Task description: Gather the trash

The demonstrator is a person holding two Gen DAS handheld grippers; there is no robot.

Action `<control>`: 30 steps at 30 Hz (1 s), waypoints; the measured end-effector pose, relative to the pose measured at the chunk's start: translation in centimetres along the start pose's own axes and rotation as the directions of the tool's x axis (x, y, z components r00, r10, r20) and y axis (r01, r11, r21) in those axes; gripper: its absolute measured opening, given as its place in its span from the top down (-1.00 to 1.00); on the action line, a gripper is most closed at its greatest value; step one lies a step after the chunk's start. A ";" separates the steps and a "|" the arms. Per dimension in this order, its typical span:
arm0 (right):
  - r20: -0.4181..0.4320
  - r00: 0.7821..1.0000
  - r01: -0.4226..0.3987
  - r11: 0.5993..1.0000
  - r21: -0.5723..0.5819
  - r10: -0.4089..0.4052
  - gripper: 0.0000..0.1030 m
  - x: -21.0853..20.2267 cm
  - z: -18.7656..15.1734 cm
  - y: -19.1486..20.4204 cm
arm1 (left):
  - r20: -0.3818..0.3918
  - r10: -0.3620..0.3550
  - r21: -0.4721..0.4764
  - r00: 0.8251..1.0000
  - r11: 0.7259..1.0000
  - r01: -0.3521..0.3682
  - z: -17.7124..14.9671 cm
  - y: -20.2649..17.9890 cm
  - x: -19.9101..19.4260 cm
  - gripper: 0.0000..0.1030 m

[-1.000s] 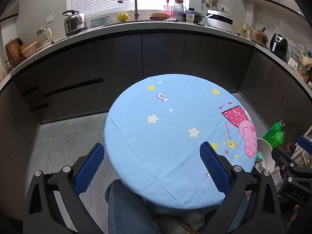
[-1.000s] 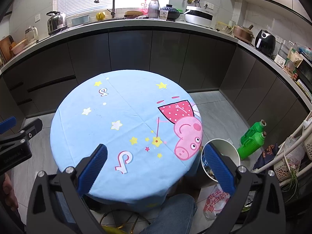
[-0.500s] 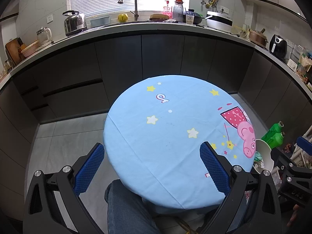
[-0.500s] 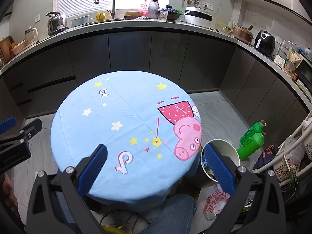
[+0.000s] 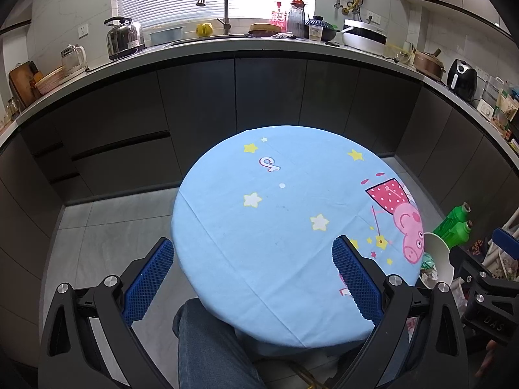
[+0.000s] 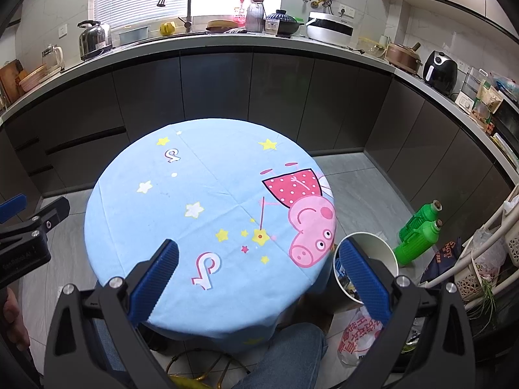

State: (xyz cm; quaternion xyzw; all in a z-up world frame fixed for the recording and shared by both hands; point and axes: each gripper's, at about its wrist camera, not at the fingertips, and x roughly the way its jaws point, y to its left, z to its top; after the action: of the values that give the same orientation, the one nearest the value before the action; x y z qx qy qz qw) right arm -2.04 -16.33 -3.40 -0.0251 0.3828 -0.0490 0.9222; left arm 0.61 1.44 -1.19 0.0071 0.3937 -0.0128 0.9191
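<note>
Two hand-held grippers hover over the near edge of a round table [image 5: 259, 227] in a dark-fronted kitchen, the left gripper [image 5: 253, 256] and the right gripper [image 6: 259, 256] both released, jaws spread wide and holding nothing. The table wears a light blue cloth [image 6: 207, 201] printed with yellow stars and a pink cartoon pig [image 6: 308, 223] near its right edge; no loose item lies on the cloth. A white bin [image 6: 386, 253] stands on the grey tile floor just beside the table's right edge, and the trash [image 5: 428, 265] shows inside it as a jumble of wrappers, too small to tell apart. A printed plastic bag [image 6: 356, 337] lies on the floor near the bin's foot. Two green bottles [image 6: 418, 233] stand on the floor to the right of the bin, close together. A white rack [image 6: 480, 253] with baskets fills the far right. The person's knees in blue jeans [image 5: 207, 343] sit under the table's near edge. Along the counter [image 6: 227, 43] behind the table, a steel kettle [image 6: 94, 39] sits toward the left end, a curved tap [image 6: 176, 0] rises at the middle under the bright window, a white cooker [image 6: 331, 27] stands right of the middle, and a black air fryer [image 6: 441, 71] sits toward the right end
</note>
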 end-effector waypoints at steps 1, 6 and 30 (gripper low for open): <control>-0.001 1.000 0.000 1.000 0.000 0.000 -0.93 0.0 0.0 0.0 | 0.000 0.000 0.000 1.000 1.000 0.000 0.0 0.0 0.0 -0.84; -0.002 1.000 0.000 1.000 -0.001 0.000 -0.93 -0.1 0.0 0.1 | -0.003 -0.002 -0.002 1.000 1.000 0.002 0.1 0.1 0.1 -0.84; -0.002 1.000 0.000 1.000 -0.001 0.000 -0.93 -0.1 0.0 0.0 | -0.005 -0.008 -0.001 1.000 1.000 0.008 -0.3 0.1 0.6 -0.84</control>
State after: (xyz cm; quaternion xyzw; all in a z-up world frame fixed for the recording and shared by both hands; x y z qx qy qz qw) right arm -2.08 -16.34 -3.30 -0.0254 0.3837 -0.0487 0.9218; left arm 0.83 1.53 -1.79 0.0052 0.3961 -0.0165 0.9181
